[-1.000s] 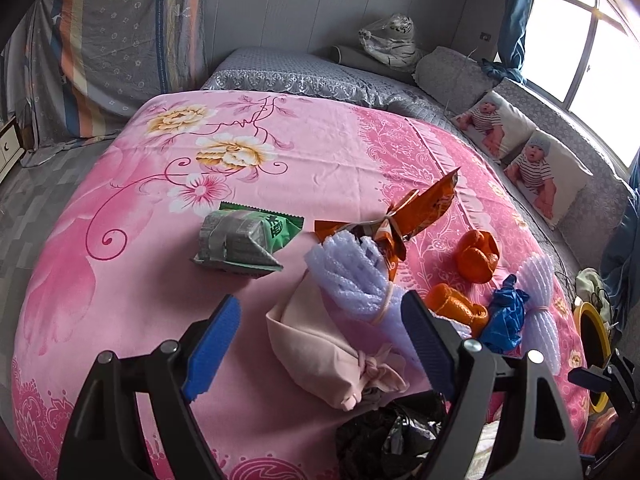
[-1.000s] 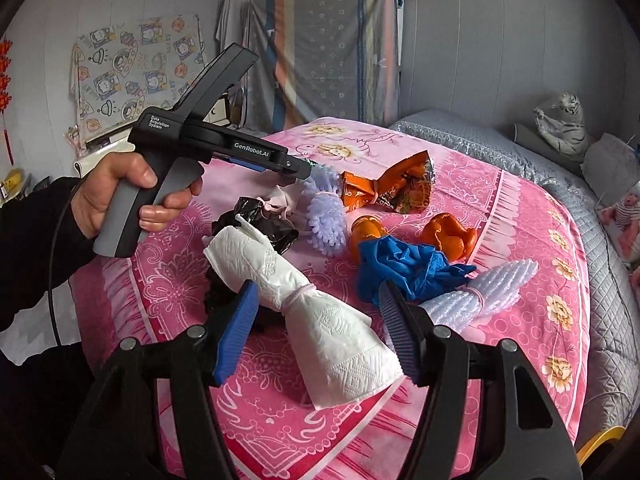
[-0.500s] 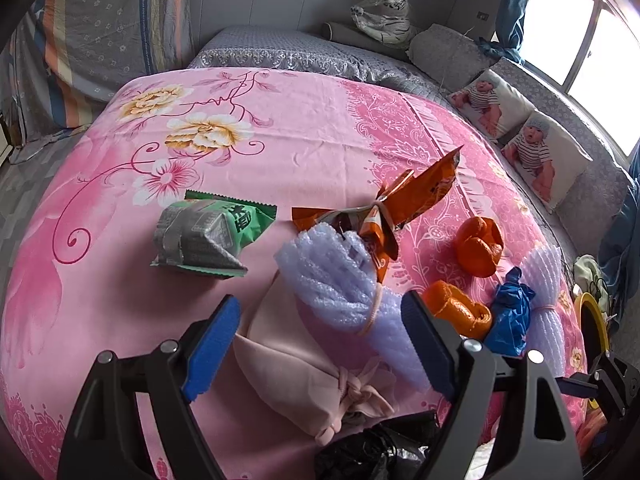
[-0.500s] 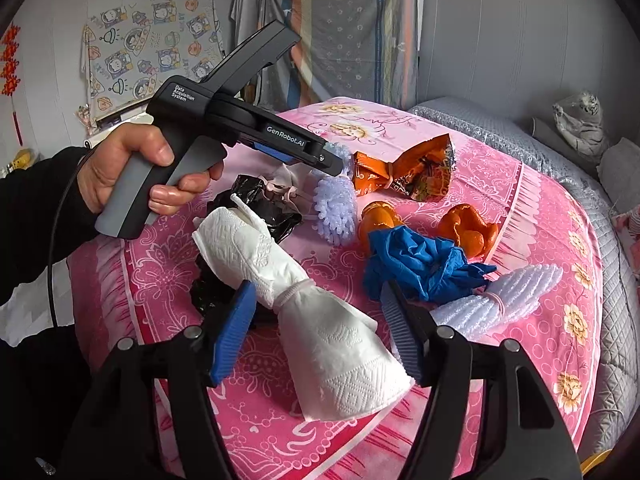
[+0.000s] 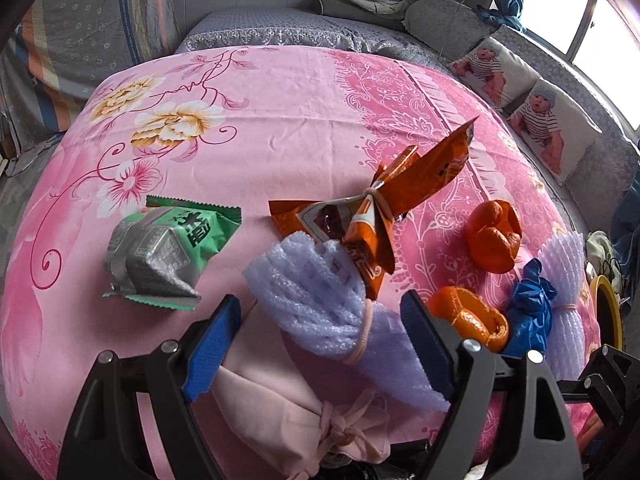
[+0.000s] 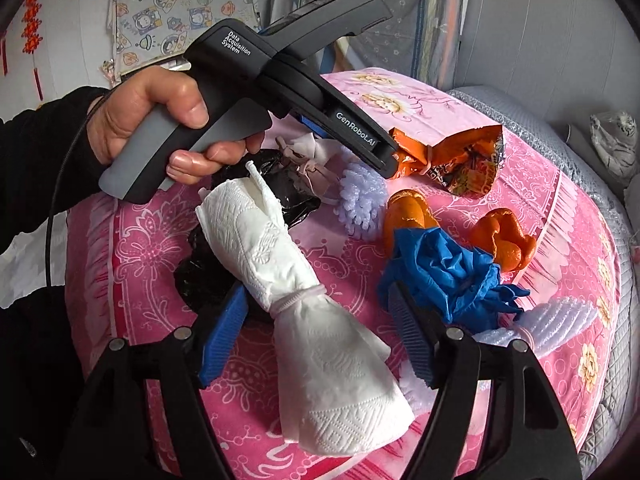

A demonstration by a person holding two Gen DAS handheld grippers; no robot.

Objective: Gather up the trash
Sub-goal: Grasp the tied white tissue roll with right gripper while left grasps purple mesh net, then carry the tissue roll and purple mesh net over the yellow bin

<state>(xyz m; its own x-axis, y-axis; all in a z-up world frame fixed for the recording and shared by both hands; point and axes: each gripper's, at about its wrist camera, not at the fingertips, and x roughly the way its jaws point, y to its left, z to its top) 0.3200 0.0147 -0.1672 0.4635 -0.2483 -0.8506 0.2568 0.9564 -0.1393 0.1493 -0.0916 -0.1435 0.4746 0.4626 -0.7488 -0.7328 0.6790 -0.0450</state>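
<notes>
Trash lies on a pink flowered bedspread. My left gripper hangs over a purple foam net bundle, which sits between its jaws; they are closing a little and no pad touches it. Beside the net are a beige cloth bundle, an orange snack wrapper and a green snack packet. My right gripper straddles a tied white tissue bundle. Its jaws are opening and the pads stand off the tissue. A blue glove lies just right of it.
Orange peels, a white foam net and a black plastic bag also lie on the bed. A person's hand holds the left gripper's handle. Baby-print pillows line the far right. A yellow-rimmed container stands past the bed's right edge.
Both grippers have moved forward and down over the trash. The purple foam net now lies between the left jaws. The right jaws have widened around the tissue bundle.
</notes>
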